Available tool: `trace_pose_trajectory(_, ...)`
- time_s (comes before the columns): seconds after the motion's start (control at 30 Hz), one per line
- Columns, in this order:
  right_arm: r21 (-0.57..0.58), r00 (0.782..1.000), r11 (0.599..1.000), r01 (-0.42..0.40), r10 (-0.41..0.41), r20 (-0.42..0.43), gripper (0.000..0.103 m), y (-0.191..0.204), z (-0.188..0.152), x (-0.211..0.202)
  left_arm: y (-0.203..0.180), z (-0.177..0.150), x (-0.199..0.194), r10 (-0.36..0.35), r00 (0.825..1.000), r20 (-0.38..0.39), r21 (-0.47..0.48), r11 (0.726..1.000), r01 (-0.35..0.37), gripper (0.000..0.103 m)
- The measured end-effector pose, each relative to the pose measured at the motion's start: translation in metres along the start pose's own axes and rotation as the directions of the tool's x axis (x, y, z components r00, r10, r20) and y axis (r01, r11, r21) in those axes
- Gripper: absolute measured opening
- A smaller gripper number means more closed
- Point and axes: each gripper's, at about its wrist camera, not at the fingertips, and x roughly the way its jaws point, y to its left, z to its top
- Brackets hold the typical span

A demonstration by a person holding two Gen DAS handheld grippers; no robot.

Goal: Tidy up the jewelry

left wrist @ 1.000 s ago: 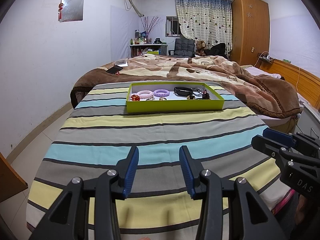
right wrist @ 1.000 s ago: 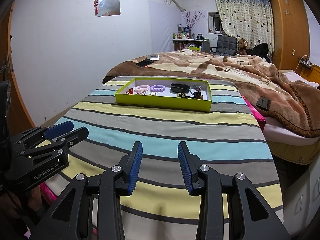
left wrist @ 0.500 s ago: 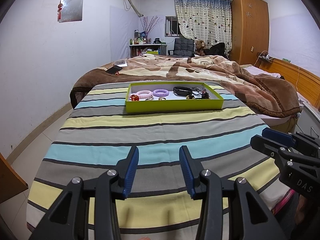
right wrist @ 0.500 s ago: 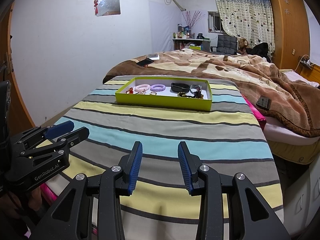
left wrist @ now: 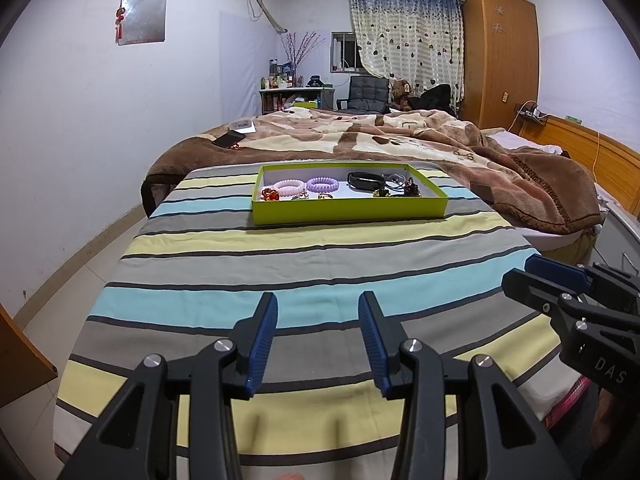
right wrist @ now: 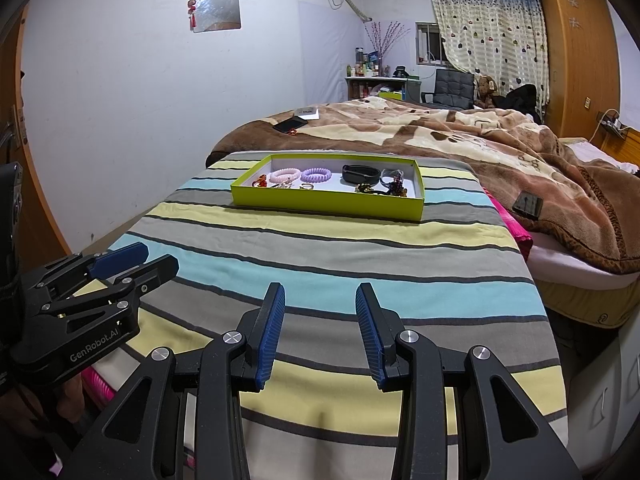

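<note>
A shallow lime-green tray (left wrist: 348, 212) (right wrist: 320, 203) rests on the far end of a striped cloth. Inside lie a pink coil bracelet (left wrist: 289, 189) (right wrist: 285, 175), a purple coil bracelet (left wrist: 322, 184) (right wrist: 316, 175), a black band (left wrist: 363, 180) (right wrist: 361, 173), a red bead piece (left wrist: 270, 193), small rings and a dark tangle of chains (right wrist: 394, 187). My left gripper (left wrist: 317, 332) hovers open over the near stripes, far short of the tray. My right gripper (right wrist: 320, 324) is open too, with nothing between its fingers, beside the left one (right wrist: 120, 260).
The striped cloth (left wrist: 304, 272) covers a raised surface at the foot of a bed with a brown blanket (left wrist: 440, 152). A phone (left wrist: 229, 139) and a white box lie on the blanket. Floor drops off at left; a pink edge (right wrist: 516, 228) and a dark phone (right wrist: 529, 205) lie right.
</note>
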Motion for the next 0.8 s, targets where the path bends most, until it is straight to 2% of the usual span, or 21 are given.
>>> trace_pose_trajectory(0.8, 0.001, 1.0, 1.0, 0.0, 0.0, -0.003, 0.038, -0.0002, -0.0004, 0.0011, 0.0005, -0.0037, 0.0014, -0.01, 1.0, -0.011, -0.004, 1.0, 0.01, 0.044)
